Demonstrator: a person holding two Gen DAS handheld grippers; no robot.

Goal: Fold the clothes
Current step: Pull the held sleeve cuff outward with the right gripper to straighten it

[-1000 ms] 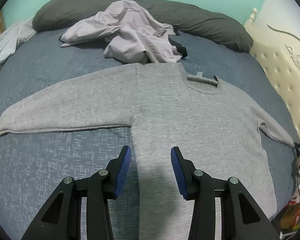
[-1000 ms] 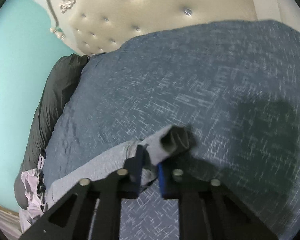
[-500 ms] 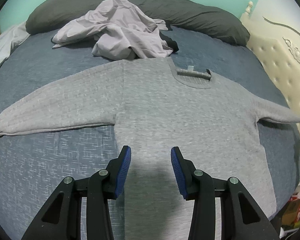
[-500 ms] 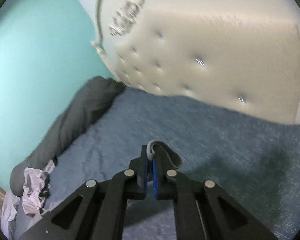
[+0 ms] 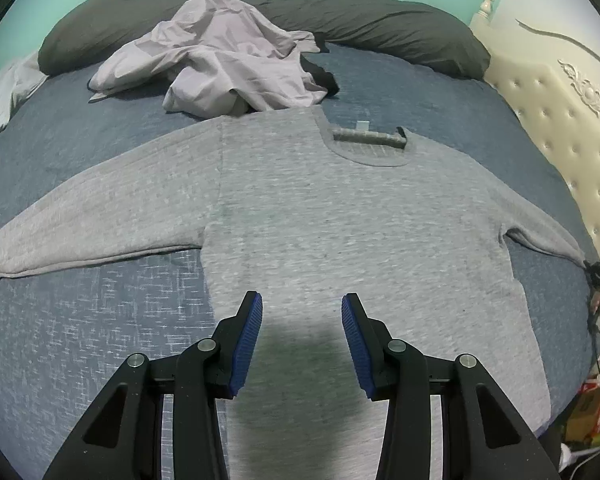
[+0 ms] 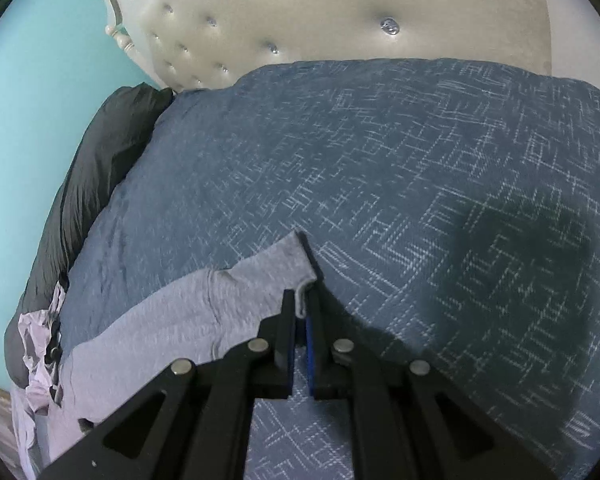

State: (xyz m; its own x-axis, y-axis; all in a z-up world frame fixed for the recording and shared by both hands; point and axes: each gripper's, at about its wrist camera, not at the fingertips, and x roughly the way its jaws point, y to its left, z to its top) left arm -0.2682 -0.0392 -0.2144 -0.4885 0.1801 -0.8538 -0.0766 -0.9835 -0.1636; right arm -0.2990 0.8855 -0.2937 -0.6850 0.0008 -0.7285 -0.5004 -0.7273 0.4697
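Observation:
A grey sweater point(image 5: 320, 216) lies spread flat on the blue bed cover point(image 5: 80, 328), collar away from me, both sleeves stretched out. My left gripper point(image 5: 302, 320) is open and empty, hovering over the sweater's lower body. My right gripper point(image 6: 301, 308) is shut on the cuff of the sweater's right sleeve point(image 6: 228, 300), held low over the bed. It also shows at the far right of the left wrist view point(image 5: 598, 276), at the sleeve's end.
A crumpled pale pink garment point(image 5: 228, 68) lies beyond the sweater's collar. A long dark grey pillow point(image 5: 380, 24) runs along the teal wall. A cream tufted headboard point(image 6: 340, 16) stands at the right side. White cloth point(image 5: 0, 96) lies at the far left.
The right gripper lifted the sleeve cuff, then brought it back down low over the bed, with the sleeve stretched out. The left gripper stayed open and shifted slightly over the sweater's body.

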